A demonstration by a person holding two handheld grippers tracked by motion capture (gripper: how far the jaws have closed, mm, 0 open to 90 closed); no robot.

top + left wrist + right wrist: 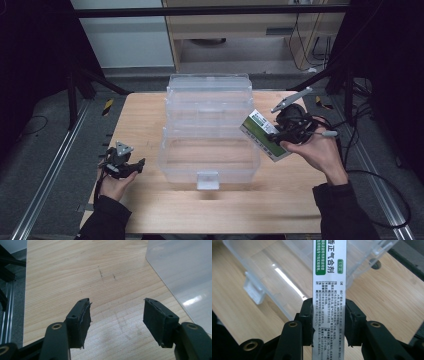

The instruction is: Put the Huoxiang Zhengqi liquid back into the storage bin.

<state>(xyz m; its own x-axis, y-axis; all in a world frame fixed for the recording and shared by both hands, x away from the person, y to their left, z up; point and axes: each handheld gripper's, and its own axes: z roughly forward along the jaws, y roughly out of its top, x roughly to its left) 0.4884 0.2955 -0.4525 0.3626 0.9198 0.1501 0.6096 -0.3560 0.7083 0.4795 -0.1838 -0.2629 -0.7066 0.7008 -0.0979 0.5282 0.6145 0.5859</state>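
The box point(329, 277) carried Chinese print, incl. "正气合剂" on a green band; finer text was too small to read. It was a slim white-and-green carton, held tilted above the right rim of the clear bin point(210, 165). Right gripper point(329, 322) pinched its narrow sides. Left gripper point(116, 315) was spread wide, empty, over the table point(62, 272).

overhead forward-down, two close tool views
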